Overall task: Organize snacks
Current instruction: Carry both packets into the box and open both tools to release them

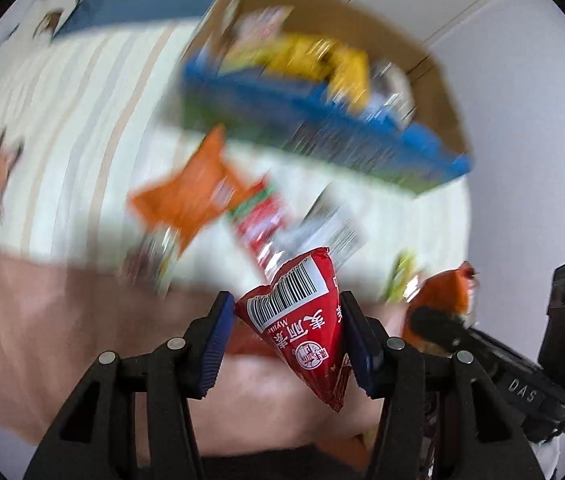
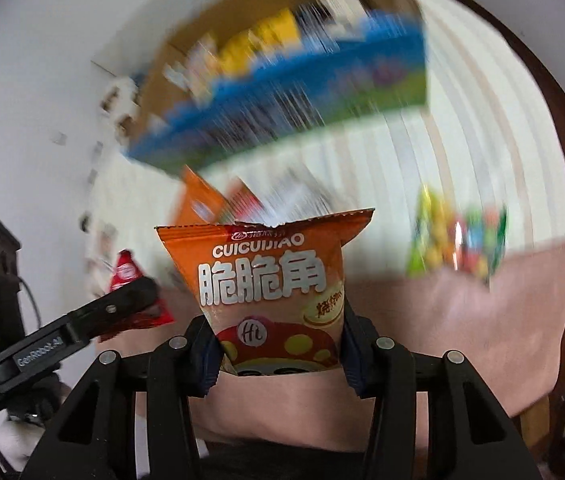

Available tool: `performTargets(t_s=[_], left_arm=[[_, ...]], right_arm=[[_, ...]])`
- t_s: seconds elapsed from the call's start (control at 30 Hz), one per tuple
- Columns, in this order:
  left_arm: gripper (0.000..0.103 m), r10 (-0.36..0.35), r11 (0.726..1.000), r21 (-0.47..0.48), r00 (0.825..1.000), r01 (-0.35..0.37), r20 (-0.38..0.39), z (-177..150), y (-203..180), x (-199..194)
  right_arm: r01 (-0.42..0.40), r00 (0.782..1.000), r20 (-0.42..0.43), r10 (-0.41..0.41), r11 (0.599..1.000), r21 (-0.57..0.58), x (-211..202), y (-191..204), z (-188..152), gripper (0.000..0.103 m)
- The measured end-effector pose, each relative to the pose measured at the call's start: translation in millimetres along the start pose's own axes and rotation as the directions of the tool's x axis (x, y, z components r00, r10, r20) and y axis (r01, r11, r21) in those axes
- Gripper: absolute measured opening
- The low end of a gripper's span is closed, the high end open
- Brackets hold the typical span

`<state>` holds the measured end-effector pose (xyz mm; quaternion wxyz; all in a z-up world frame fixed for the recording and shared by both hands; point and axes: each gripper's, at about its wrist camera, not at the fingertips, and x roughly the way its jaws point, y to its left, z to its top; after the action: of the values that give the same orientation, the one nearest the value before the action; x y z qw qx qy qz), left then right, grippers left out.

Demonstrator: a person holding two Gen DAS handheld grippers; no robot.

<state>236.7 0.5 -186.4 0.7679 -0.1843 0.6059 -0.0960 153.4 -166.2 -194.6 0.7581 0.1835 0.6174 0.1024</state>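
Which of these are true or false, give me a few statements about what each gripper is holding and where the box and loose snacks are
1. The left gripper holds a red triangular packet. True.
2. The right gripper is empty. False: it grips an orange snack bag.
3. The cardboard box already contains snacks. True.
4. No snacks remain on the striped sheet. False: an orange packet and others lie there.

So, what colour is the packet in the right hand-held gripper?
Orange packet, clearest in the right wrist view.
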Motion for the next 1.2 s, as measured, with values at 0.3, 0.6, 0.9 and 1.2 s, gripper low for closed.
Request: performTargets(t_s=[0.3, 0.6, 0.9, 1.2], left_arm=[[0.05, 0.061, 0.995, 0.074, 0.993, -0.068, 0.097, 134.5, -44.2, -23.3], [0.051, 0.145, 0.989, 0.044, 0.988, -0.143, -0.052, 222.6, -20.5, 33.2], [0.051, 0.154, 0.988, 0.011, 0.97, -0.155, -0.185, 224.9, 4.1, 85.1], [0.096, 0.152, 0.987, -0.013, 0.962, -0.159, -0.226, 217.4, 15.0, 102.9]], right_arm=[[0.039, 0.994, 0.105, -0.031, 0.996, -0.078, -29.6, 38.8, 128.7, 0.051], [0.122, 0.992, 0.027, -0.12, 0.99, -0.074, 15.9, 53.9, 211.3, 0.051], [0.151, 0.986, -0.064, -0.154, 0.987, -0.057, 66.6, 38.7, 218.9, 0.051], [0.197, 0.963, -0.169, -0.208, 0.977, -0.082, 91.9, 27.9, 220.6, 0.098]])
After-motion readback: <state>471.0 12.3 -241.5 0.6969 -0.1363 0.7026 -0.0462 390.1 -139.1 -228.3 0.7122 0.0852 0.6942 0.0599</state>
